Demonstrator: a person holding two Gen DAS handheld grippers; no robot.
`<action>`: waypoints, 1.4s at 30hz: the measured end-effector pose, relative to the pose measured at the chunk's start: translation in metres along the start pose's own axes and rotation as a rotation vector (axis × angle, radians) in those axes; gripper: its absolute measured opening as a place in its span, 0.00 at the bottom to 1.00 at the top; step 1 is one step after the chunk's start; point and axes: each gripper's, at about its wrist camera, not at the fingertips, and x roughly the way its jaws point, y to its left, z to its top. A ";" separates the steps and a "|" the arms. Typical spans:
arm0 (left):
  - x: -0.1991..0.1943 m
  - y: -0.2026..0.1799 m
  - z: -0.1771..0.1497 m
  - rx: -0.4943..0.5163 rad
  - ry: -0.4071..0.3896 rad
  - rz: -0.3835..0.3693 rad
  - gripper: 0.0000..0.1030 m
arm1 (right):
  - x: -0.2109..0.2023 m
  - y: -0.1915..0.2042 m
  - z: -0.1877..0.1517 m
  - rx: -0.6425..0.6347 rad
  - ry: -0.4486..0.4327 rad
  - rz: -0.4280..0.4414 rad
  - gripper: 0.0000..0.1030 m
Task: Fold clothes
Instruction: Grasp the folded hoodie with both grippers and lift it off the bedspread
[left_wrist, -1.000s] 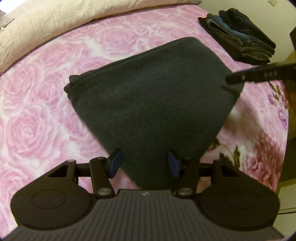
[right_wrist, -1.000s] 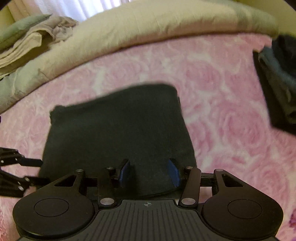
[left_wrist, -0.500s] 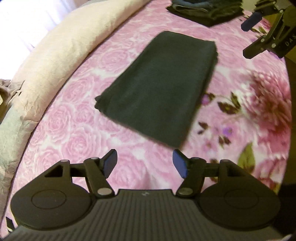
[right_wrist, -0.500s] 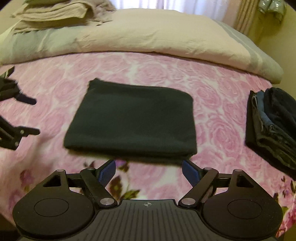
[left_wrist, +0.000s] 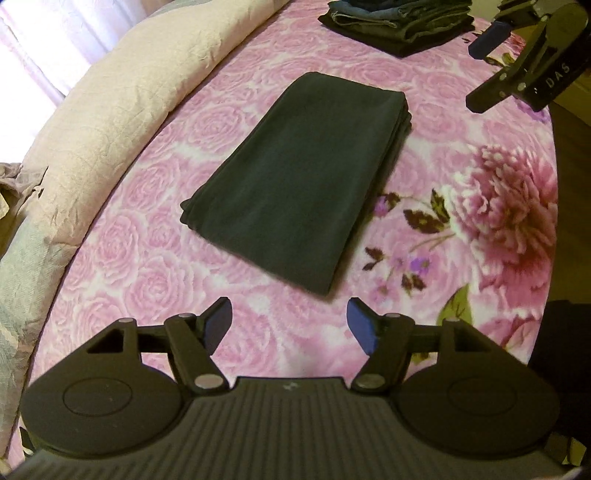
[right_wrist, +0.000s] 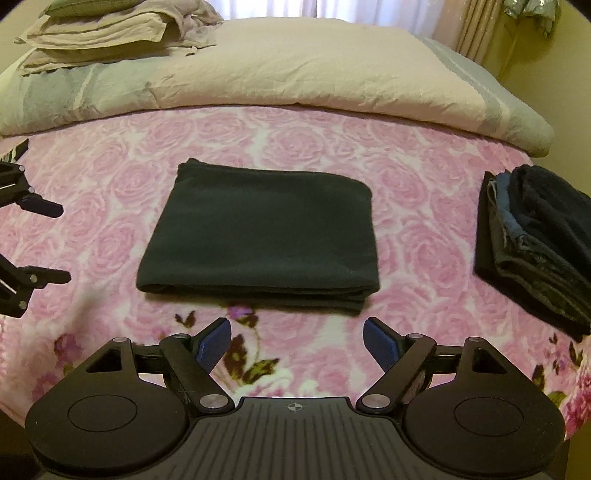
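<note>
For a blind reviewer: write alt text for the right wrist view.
A dark folded garment lies flat on a pink rose-print bedspread, just beyond the open, empty right gripper. A stack of folded dark clothes sits at right, the left gripper at the left edge.

You can read only one marking here: in your left wrist view, the letters "DAS" stand in pale print on the black side of the right gripper, up in the top right corner; the lettering runs tilted along the body, and anything before those three letters is too small to make out. In your right wrist view, a small crosshair sign sits at the middle of the ribbed grey housing at the bottom edge; it is a symbol, not text. A faint pale mark sits in the matching spot in your left wrist view, too blurred to tell. No other text, label, brand or number is legible.
</note>
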 end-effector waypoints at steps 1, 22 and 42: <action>0.002 -0.002 0.004 -0.006 0.004 0.002 0.63 | 0.000 -0.004 0.001 -0.003 -0.001 0.002 0.79; 0.115 -0.110 0.008 0.398 0.052 0.273 0.66 | 0.112 -0.025 -0.045 -0.989 -0.129 0.113 0.79; 0.165 -0.105 0.024 0.446 0.014 0.409 0.78 | 0.151 -0.047 0.000 -1.047 -0.149 0.111 0.30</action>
